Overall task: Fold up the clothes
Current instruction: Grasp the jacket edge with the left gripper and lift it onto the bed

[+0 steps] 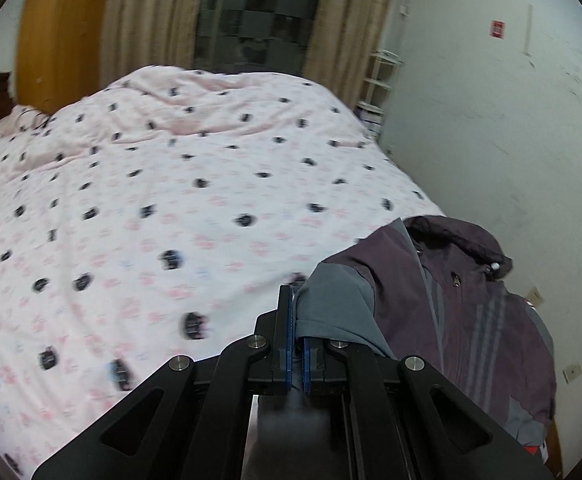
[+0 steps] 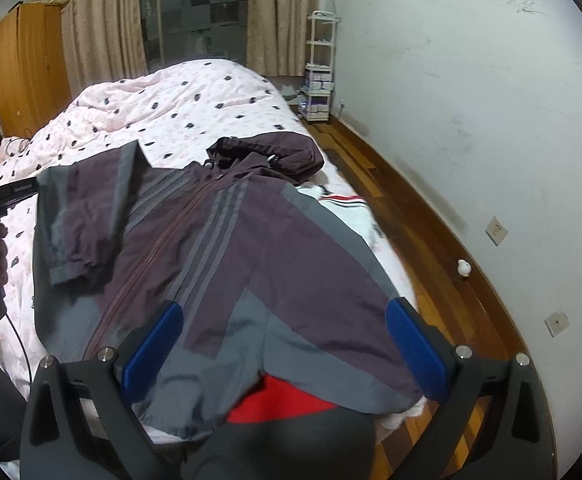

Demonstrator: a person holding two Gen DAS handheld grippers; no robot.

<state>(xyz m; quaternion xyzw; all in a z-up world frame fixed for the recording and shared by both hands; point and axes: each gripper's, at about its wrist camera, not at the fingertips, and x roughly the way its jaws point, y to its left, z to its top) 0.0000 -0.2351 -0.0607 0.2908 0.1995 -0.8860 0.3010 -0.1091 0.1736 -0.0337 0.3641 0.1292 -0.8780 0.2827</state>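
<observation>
Jacket (image 2: 227, 248) lies flat on the bed (image 2: 195, 108), and we pinch its grey sleeve (image 1: 331, 312) in our left gripper (image 1: 297, 344) while our right gripper (image 2: 287, 340) hangs wide, so next we likely fold that sleeve across.

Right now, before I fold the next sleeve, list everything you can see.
jacket: one, purple and grey, spread on the bed, one sleeve folded across its front
quilt: one, pink with dark spots, covering the bed
red garment: one, under the jacket's hem
wardrobe: one, orange wood, beyond the bed
curtains: beige, at the window
shelf cart: one, white, by the wall
left gripper: shut on the jacket's grey fabric
right gripper: fingers open above the jacket
</observation>
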